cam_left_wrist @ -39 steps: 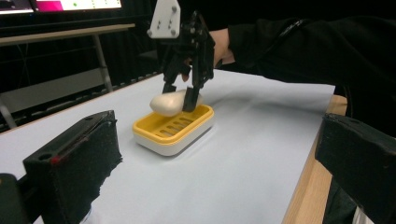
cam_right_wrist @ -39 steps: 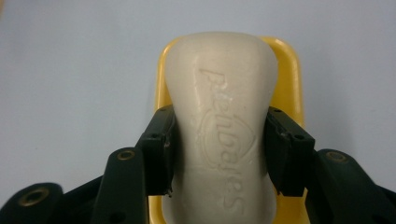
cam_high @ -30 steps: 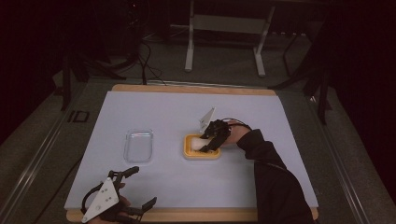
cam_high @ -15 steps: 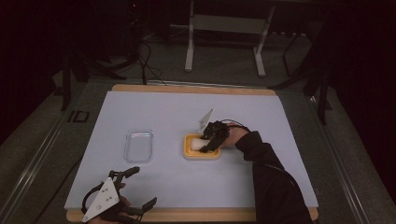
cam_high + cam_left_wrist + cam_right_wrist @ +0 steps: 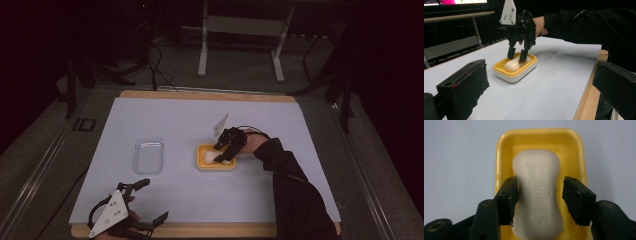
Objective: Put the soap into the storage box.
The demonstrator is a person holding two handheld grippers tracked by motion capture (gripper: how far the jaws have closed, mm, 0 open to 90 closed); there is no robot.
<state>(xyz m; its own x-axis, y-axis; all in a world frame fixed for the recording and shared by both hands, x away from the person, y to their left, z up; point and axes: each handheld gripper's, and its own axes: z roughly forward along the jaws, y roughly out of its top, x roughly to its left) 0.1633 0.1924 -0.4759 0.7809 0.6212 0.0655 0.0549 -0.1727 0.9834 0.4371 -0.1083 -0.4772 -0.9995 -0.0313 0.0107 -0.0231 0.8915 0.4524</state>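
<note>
A white bar of soap [image 5: 536, 170] lies in a yellow dish [image 5: 539, 132] right of the table's middle. My right gripper [image 5: 541, 188] points down into the dish with the soap between its jaws. The jaws have just been opening: a gap shows at the right pad, and the left pad is at the soap's edge. The left gripper view shows the same, with the right gripper [image 5: 517, 53] astride the soap [image 5: 512, 65] in the dish [image 5: 509, 75]. My left gripper [image 5: 155, 200] rests open at the front left edge, holding nothing.
A clear plastic lid or tray [image 5: 149, 156] lies left of the dish [image 5: 215, 166] on the pale blue mat [image 5: 280, 120]. The wooden table edge [image 5: 210, 230] runs along the front. Metal stand legs [image 5: 202, 50] and cables sit on the floor behind the table.
The right gripper stays over the dish with hardly any shift. The left gripper has not moved.
</note>
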